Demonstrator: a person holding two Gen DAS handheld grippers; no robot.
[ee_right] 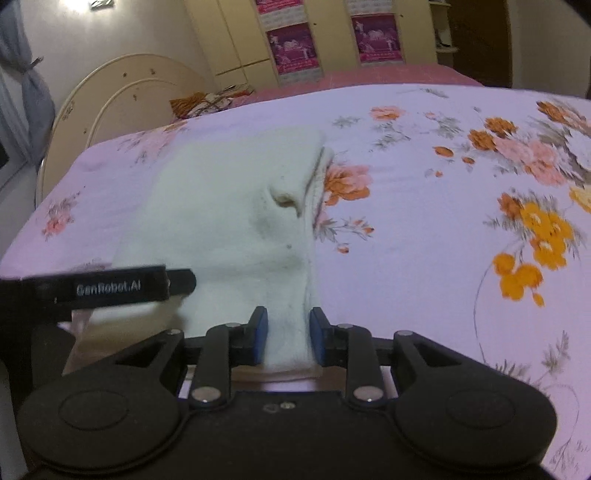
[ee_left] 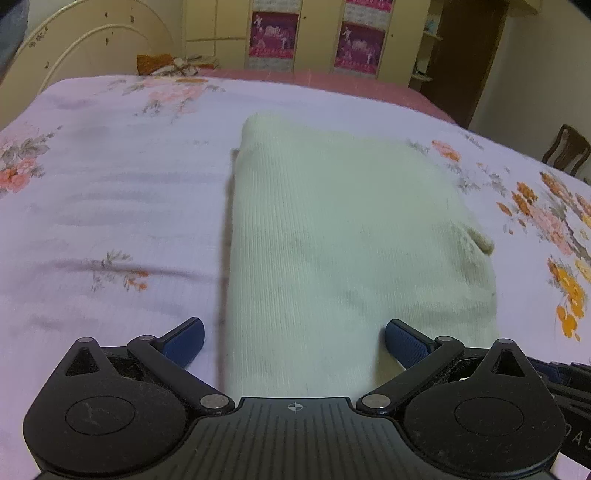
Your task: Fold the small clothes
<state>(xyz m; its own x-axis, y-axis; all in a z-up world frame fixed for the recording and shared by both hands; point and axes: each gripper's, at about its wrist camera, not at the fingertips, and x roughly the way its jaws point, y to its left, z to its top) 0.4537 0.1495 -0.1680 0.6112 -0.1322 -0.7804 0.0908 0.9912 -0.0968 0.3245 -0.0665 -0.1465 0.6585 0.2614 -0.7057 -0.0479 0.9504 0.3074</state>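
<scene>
Right gripper [ee_right: 285,336] pinches garment [ee_right: 229,206]; left gripper [ee_left: 294,344] gapes.

One cream knit garment [ee_left: 332,236], folded, on one bed [ee_left: 110,192]. Two grippers: left gripper [ee_left: 294,341], right gripper [ee_right: 288,338]. One headboard [ee_left: 92,48]. Two pink posters [ee_left: 274,35] on the wardrobe doors. One chair [ee_left: 567,147] at the right edge.

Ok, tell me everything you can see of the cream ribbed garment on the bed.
The cream ribbed knit garment lies folded into a rough rectangle, layers stacked, on the lilac floral bedsheet. A small fold of fabric sticks out on one side edge. Its near end runs between the right gripper pads, which pinch it; the left gripper stands wide open over it, pads not pressing.
</scene>
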